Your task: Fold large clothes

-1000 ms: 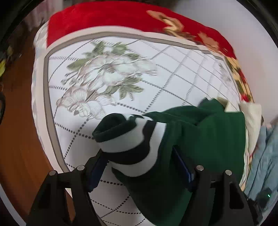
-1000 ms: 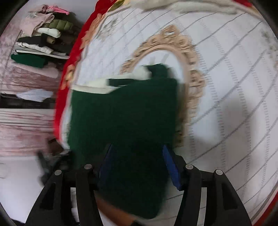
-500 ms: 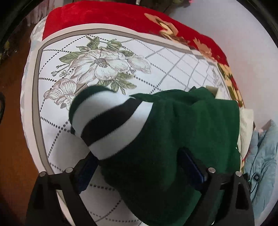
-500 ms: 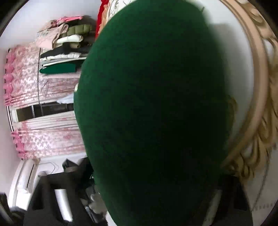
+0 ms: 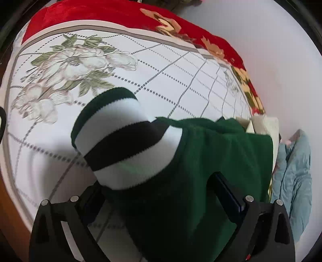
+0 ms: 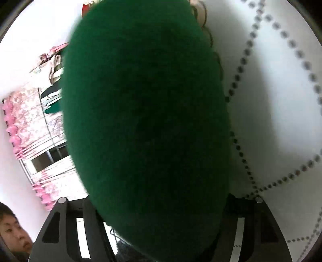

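Both grippers are opening, the left gripper [image 5: 161, 193] wide around the green sweater [image 5: 201, 171] lying on the bed [image 5: 161, 66], striped cuff [image 5: 124, 141] at eleven o'clock, the right gripper [image 6: 159, 211] astride its bulk, seemingly releasing a finished fold.

The bed [image 5: 161, 66] carries a white cover [image 5: 165, 76] with a dotted grey grid and a large printed flower [image 5: 80, 62]. Behind the cover, along the far edge, lies a red blanket [image 5: 104, 14] with gold flowers. The green sweater [image 5: 211, 161] with a striped cuff [image 5: 124, 141] lies on the cover, in front of the flower.
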Motion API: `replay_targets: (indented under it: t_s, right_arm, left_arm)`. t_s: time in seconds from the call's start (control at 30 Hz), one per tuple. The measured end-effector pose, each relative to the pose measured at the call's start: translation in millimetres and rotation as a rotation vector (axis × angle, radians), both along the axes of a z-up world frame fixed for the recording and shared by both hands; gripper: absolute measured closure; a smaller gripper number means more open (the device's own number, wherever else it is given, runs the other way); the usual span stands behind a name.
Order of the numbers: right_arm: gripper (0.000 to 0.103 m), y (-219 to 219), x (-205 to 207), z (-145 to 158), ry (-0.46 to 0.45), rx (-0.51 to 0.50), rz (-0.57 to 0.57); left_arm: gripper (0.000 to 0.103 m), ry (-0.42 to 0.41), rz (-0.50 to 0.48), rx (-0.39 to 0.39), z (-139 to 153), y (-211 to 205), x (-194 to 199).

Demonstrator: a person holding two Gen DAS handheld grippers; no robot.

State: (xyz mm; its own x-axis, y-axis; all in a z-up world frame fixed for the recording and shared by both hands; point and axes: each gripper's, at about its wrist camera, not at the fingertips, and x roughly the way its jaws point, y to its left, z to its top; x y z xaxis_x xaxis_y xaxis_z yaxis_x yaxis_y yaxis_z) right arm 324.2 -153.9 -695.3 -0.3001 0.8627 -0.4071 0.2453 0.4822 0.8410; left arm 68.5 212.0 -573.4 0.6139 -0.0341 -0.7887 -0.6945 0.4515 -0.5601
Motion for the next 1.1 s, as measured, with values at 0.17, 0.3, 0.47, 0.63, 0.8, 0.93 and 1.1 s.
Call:
replay_targets:
  t_s: [0.17,0.3,0.47,0.63,0.8,0.93,1.1]
  right_arm:
    - [0.021,20,3,-2,0.004,0.007,-0.007]
    - [0.021,33,2,-1,-0.006,0.003,0.008]
    - [0.021,37,-3,6,-0.018,-0.020,-0.013]
    - [0.017,32,-34,12,-0.050,-0.040,-0.040]
    - [0.050,83,-21,10,-0.137,-0.014,-0.081]
    - [0.071,116,-11,39,-0.217,0.001,-0.085]
    - [0.075,149,5,95,-0.298,0.029,-0.084]
  left_arm:
    - [0.023,-0.096,0.069,-0.018,-3,11,7]
    - [0.070,-0.128,0.036,-0.012,-2,8,16]
    - [0.077,-0.139,0.043,-0.025,2,9,15]
    - [0.078,-0.133,0.019,-0.001,11,7,17]
    - [0.078,-0.122,0.044,0.033,13,16,19]
    - [0.080,-0.148,0.080,0.028,29,35,21]
    - [0.080,-0.192,0.072,0.052,67,49,30]
